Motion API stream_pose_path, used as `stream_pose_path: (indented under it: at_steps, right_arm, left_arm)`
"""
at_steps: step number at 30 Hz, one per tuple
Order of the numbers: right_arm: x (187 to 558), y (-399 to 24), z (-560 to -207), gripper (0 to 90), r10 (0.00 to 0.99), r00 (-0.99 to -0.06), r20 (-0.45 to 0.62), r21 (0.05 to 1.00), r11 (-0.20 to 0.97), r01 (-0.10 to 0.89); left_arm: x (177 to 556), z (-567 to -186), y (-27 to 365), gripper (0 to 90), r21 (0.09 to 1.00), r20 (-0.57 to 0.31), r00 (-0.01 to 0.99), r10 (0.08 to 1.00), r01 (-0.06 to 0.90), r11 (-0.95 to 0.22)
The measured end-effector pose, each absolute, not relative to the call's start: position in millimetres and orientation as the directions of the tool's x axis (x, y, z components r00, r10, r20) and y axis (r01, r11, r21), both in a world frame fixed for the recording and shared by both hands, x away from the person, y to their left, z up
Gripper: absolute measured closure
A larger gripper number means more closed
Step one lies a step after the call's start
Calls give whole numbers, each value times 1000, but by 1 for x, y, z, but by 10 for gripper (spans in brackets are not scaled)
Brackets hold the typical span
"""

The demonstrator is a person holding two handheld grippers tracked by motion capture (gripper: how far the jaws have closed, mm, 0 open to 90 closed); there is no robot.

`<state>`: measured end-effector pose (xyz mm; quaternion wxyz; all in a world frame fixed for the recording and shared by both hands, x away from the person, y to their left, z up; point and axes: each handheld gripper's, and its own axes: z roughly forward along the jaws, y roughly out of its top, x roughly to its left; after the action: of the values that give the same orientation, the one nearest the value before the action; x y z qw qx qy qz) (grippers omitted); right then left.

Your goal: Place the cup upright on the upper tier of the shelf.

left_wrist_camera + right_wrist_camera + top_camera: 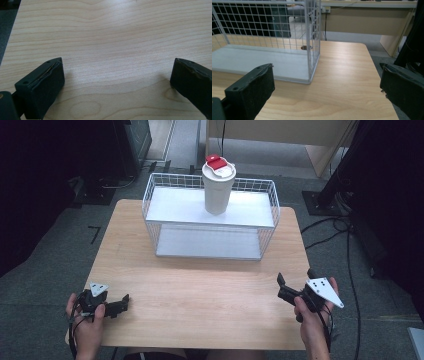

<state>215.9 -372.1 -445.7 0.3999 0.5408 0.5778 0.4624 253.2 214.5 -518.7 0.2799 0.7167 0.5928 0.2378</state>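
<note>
A lidded white cup (pixel 218 190) stands on the wire rack's (pixel 210 227) top shelf; both grippers' fingers gape, holding nothing.

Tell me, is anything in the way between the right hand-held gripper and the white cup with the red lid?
Nothing lies on the bare table between the right hand-held gripper and the white cup. But the cup stands on the top shelf of the wire rack, whose low wire rim runs around it, so the gripper would probably have to come in over that rim.

A wire rack (pixel 210 215), with a white cup (pixel 218 187) on its upper shelf, blocks the far half of the wooden table (pixel 200 295), whose near half lies open between both grippers.
</note>
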Motion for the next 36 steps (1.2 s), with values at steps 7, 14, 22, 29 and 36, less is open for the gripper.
stream_pose_path:
  at_steps: [7, 14, 22, 29, 36]
  right_arm:
    - [207, -388, -467, 0, 998, -52, 34, 954, -17, 300]
    - [203, -397, -483, 0, 999, -26, 19, 939, -9, 342]
    - [199, -407, -500, 0, 1000, 1, -4, 914, 3, 407]
    - [193, -415, -511, 0, 999, 33, 9, 883, -23, 468]
    - [191, -421, -521, 0, 999, 44, -10, 829, -16, 560]
  left_arm:
    - [253, -519, 214, 0, 683, 9, 184, 983, 717, -141]
    - [253, -519, 214, 0, 683, 9, 184, 983, 717, -141]
    - [253, -519, 214, 0, 683, 9, 184, 983, 717, -141]
    - [253, -519, 214, 0, 683, 9, 184, 983, 717, -140]
    - [253, -519, 214, 0, 683, 9, 184, 983, 717, -141]
